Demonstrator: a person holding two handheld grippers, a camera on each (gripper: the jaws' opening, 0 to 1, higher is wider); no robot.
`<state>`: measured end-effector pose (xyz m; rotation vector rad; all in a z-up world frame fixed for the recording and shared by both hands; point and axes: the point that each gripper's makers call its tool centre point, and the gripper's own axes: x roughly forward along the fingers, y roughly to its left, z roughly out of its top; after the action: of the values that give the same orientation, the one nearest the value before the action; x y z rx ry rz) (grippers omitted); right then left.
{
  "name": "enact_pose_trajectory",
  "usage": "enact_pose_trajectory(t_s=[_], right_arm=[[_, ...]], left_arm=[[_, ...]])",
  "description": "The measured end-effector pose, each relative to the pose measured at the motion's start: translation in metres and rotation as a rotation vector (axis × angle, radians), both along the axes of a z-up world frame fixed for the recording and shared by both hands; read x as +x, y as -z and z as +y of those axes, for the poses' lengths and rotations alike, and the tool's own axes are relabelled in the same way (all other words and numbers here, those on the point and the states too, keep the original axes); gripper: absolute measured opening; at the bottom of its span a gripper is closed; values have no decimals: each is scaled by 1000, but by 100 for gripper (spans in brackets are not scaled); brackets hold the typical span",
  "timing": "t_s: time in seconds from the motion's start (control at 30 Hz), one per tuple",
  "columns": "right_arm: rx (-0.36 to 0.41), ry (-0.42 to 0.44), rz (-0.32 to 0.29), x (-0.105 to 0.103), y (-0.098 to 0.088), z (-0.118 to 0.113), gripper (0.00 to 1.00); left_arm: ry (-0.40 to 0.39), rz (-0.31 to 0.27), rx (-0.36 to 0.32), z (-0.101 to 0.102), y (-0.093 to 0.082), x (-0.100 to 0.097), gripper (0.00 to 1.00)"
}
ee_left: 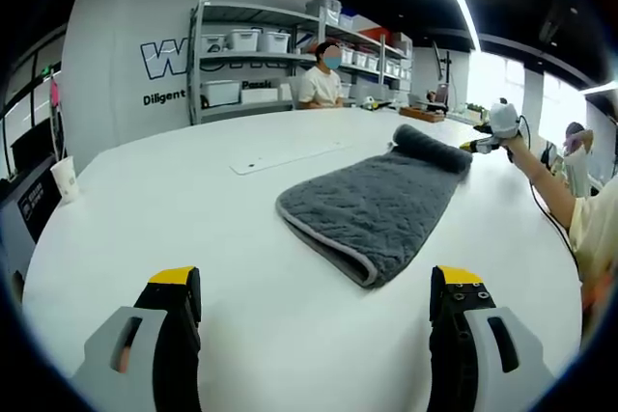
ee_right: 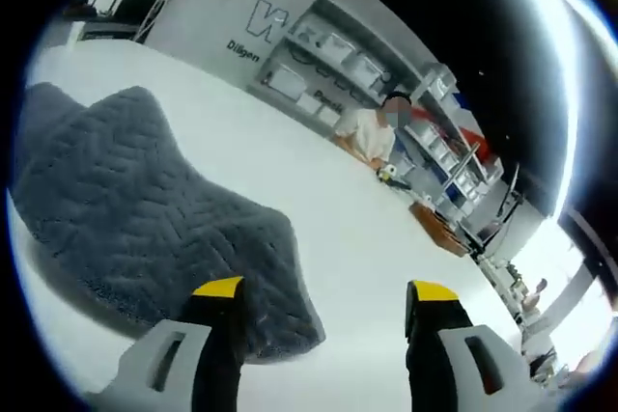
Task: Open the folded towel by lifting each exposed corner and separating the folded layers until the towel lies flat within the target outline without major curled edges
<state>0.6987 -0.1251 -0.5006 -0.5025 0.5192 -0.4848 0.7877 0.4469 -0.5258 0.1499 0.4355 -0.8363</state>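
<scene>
On the white table (ee_left: 145, 200), which spans the left gripper view from 9 o'clock to 3 o'clock, the grey quilted towel (ee_left: 372, 205) lies right of centre, toward 2 o'clock, folded lengthwise with its doubled edge facing the camera. No target outline can be made out on the tabletop. The towel's far end is bunched upward, apparently because the right gripper (ee_left: 483, 145), seen at 2 o'clock in the person's outstretched hand (ee_left: 512, 142), works at that end. In the right gripper view the towel (ee_right: 145, 219) spreads from 9 o'clock toward 6 o'clock, one corner close by the left-hand jaw; the right gripper (ee_right: 326, 311) stands with jaws apart and nothing between them, probably poised to take that corner. The left gripper (ee_left: 319, 291), at 6 o'clock in its own view, is likewise spread wide and empty, held back from the near fold, presumably awaiting its turn. A seated person (ee_left: 321, 79) and storage shelves (ee_left: 261, 55) occupy 12 o'clock.
</scene>
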Motion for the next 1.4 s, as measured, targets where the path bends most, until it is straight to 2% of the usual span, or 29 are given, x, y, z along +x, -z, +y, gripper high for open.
enact_pose_trajectory(t_s=[0.07, 0.1, 0.2, 0.3, 0.57, 0.67, 0.73, 0.87, 1.03, 1.13, 1.23, 1.4], right_arm=[[13, -2, -10, 0, 1, 1, 88], [29, -12, -19, 1, 1, 3, 91], [75, -22, -49, -1, -3, 9, 91], [82, -22, -65, -3, -9, 10, 99], [100, -64, -107, -4, -20, 18, 99], [164, -111, -107, 0, -14, 28, 99], [199, -149, -79, 2, -7, 35, 99], [221, -189, -68, 5, 0, 42, 99], [248, -199, -75, 4, 1, 42, 99], [278, -204, -94, 2, 0, 43, 99], [288, -202, -113, 0, -3, 42, 99], [287, -207, -116, 0, -4, 45, 99]], left_arm=[[5, 1, 0, -1, 0, -1, 98], [6, 1, -2, -2, 0, -1, 98], [13, 4, -9, -4, -1, -3, 98], [33, 16, -37, -9, -3, -7, 97], [87, 14, -78, -25, -5, -17, 90], [117, 16, -107, -33, -6, -22, 82], [131, 23, -120, -37, -5, -25, 78], [141, 31, -127, -42, -1, -28, 76], [166, 9, -126, -48, 2, -31, 54], [165, -21, -83, -49, 7, -30, 48], [166, -22, -69, -50, 11, -30, 44], [142, -5, -124, -53, 11, -29, 32]])
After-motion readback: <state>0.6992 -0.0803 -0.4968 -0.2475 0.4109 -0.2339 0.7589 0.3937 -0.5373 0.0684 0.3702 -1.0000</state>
